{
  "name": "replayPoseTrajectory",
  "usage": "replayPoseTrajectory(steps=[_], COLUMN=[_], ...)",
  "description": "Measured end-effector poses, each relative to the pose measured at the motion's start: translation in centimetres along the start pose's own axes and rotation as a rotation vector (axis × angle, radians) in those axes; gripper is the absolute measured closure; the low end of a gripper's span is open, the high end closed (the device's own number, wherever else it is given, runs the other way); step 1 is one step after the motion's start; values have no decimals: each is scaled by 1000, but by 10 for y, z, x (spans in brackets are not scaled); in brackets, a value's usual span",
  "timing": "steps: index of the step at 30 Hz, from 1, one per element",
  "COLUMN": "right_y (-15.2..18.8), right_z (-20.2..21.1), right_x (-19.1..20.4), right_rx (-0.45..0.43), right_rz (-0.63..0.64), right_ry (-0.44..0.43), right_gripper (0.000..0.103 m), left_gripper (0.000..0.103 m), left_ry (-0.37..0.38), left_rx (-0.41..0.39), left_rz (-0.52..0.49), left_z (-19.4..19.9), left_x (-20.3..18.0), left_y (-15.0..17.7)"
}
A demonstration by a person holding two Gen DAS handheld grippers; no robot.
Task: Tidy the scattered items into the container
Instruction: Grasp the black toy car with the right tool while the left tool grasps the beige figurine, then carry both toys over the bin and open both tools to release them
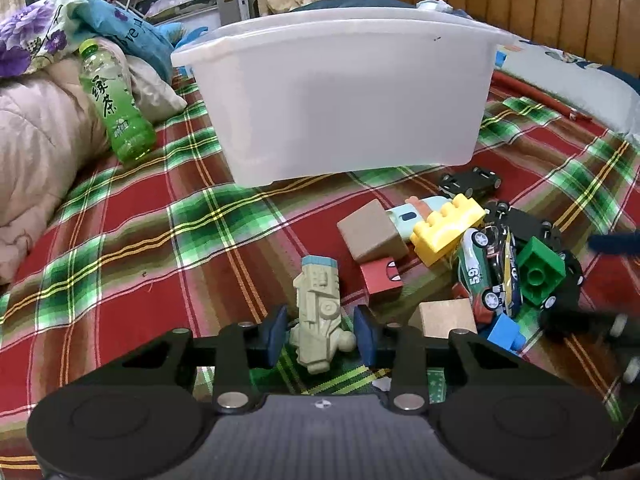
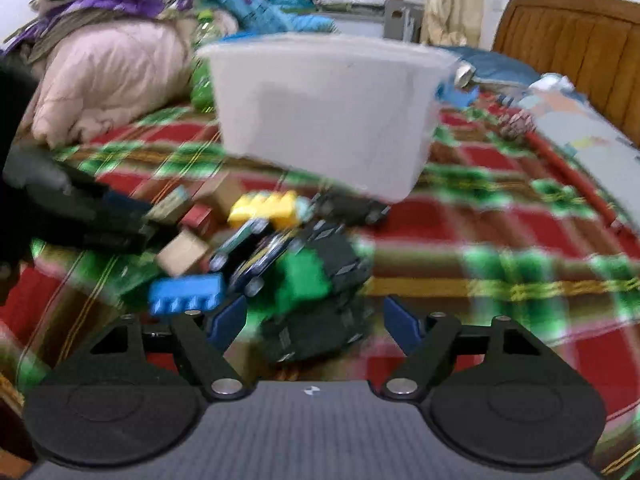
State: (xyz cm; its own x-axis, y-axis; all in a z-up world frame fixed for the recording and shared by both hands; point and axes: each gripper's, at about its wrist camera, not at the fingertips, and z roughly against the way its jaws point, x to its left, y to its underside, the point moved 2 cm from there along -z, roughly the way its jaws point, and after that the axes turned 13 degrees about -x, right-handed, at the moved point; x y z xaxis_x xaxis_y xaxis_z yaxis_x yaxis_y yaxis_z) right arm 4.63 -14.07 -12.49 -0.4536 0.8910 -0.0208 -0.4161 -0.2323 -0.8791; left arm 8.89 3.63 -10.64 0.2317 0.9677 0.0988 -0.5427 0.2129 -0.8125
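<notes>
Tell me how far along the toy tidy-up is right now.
Early, as far as visible. Done: nothing confirmed; the white tub's inside is hidden from both views. In hand: the left gripper straddles the beige vehicle toy, pads not visibly clamped; the right gripper is open near a black car. Left: the pile, including yellow brick, green brick, racing car.

The left gripper (image 1: 321,334) is held low and level, its blue fingers (image 1: 275,332) parted only narrowly. The right gripper (image 2: 316,322) is held low as well, tipped slightly, with its fingers (image 2: 402,324) spread wide apart. In the right wrist view the left gripper is seen at the left edge, blurred.
</notes>
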Motion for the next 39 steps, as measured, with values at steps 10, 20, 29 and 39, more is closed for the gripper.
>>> replayPoseTrajectory(steps=[10, 20, 29, 39], right_y=[9, -6, -54, -122], right_z=[-15, 8, 21, 16], right_x=[-4, -8, -13, -10], right_rx=[12, -7, -123, -262], right_rz=[15, 5, 20, 39], right_ry=[36, 36, 37, 21], right_gripper=[37, 37, 37, 37], left_gripper=[63, 63, 63, 63], left_ry=[16, 36, -11, -56], left_rx=[-24, -68, -147, -268], left_rz=[6, -13, -38, -32], left_z=[10, 28, 48, 60], left_x=[-1, -11, -5, 7], left_y=[-4, -23, -62, -127])
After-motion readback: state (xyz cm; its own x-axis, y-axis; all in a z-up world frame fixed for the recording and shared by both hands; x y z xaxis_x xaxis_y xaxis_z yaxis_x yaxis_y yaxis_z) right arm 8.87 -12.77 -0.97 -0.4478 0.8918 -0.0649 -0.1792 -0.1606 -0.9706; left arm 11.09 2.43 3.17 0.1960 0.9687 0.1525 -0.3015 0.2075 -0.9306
